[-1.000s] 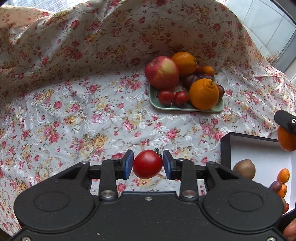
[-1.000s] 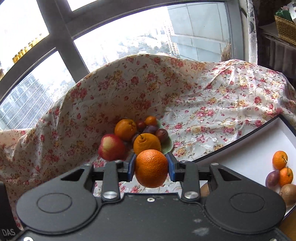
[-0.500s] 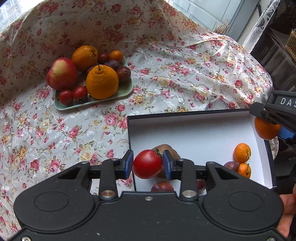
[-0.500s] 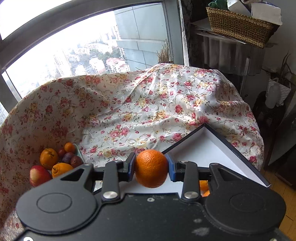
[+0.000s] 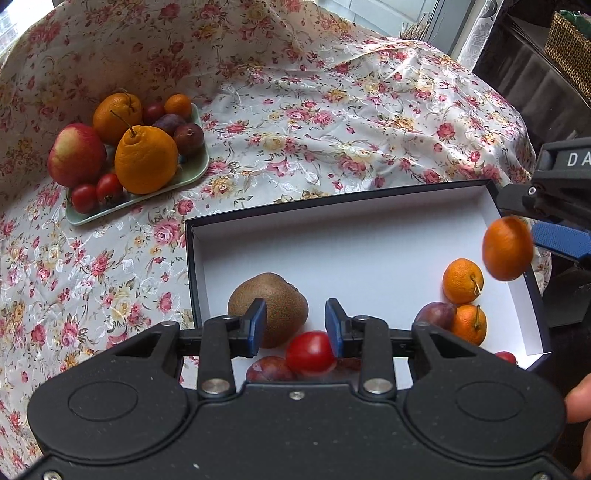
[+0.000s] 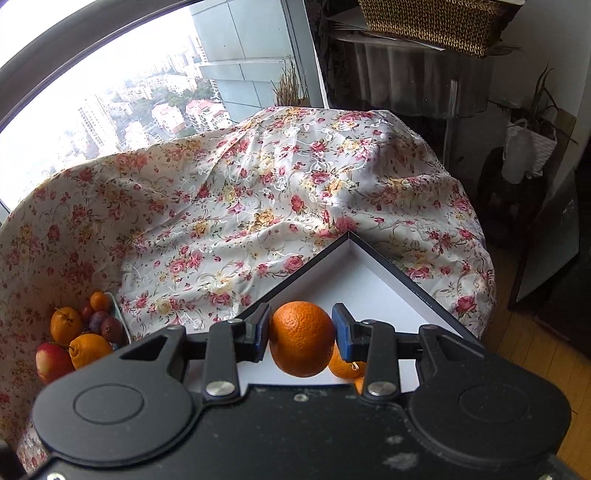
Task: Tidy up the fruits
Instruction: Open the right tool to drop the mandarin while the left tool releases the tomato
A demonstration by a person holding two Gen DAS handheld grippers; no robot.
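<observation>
My left gripper hangs over the near end of the white-lined black box. Its jaws are opening, and the red tomato has slipped below the pads, clear of the left one. A kiwi and a plum lie under it. My right gripper is over the box's far right corner, jaws opening. The orange is still between the pads but looks blurred and sinking; the left wrist view shows this orange above two tangerines and another plum.
A green plate at the back left holds an apple, two large oranges, plums and small tomatoes. Floral cloth covers the round table. A wicker basket and shelving stand behind, right of the window. A hand shows at the lower right.
Both grippers swung right from the plate to over the box. The left jaws have parted and the tomato has dropped below the pads. The right jaws have widened slightly around the orange.
</observation>
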